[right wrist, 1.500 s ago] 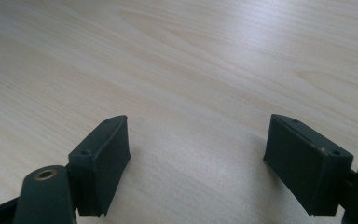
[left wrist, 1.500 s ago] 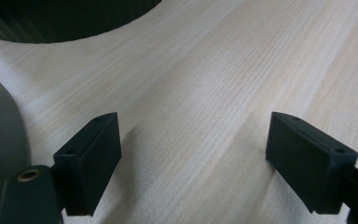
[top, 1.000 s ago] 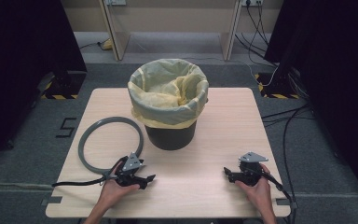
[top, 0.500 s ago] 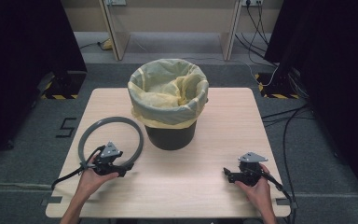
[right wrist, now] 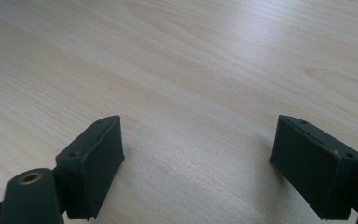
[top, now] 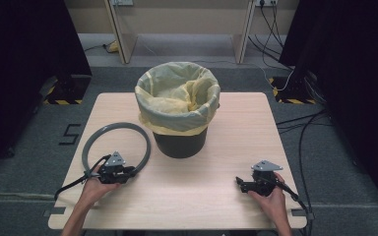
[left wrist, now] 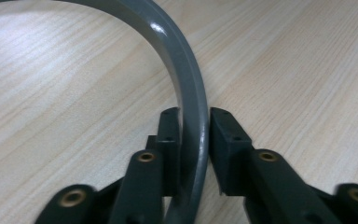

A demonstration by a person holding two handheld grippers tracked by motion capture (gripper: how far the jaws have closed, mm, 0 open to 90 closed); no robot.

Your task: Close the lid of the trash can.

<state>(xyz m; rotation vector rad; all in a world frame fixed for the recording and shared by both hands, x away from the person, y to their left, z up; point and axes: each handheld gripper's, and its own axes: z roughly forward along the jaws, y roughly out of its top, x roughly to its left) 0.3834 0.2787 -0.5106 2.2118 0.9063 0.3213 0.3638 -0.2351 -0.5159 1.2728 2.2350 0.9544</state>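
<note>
A grey plastic ring [top: 115,126] lies flat on the left half of the wooden table [top: 192,201]. My left gripper [top: 129,172] is at the ring's near right rim. In the left gripper view the grey ring [left wrist: 186,84] runs between the two black jaws, which press on it from both sides, so my left gripper [left wrist: 193,128] is shut on the ring. At the front right of the table my right gripper [top: 238,183] rests low in a hand. It stands open [right wrist: 198,154], with only bare wood between its pads [right wrist: 95,154].
A black bin lined with a yellow bag [top: 179,105] stands at the table's middle back, just right of the ring. Cables run over the floor to the right [top: 300,123]. Dark curtains flank both sides.
My left gripper has moved left and slightly away from the front edge to the ring's rim and now has the rim between its jaws. The right gripper has stayed put.
</note>
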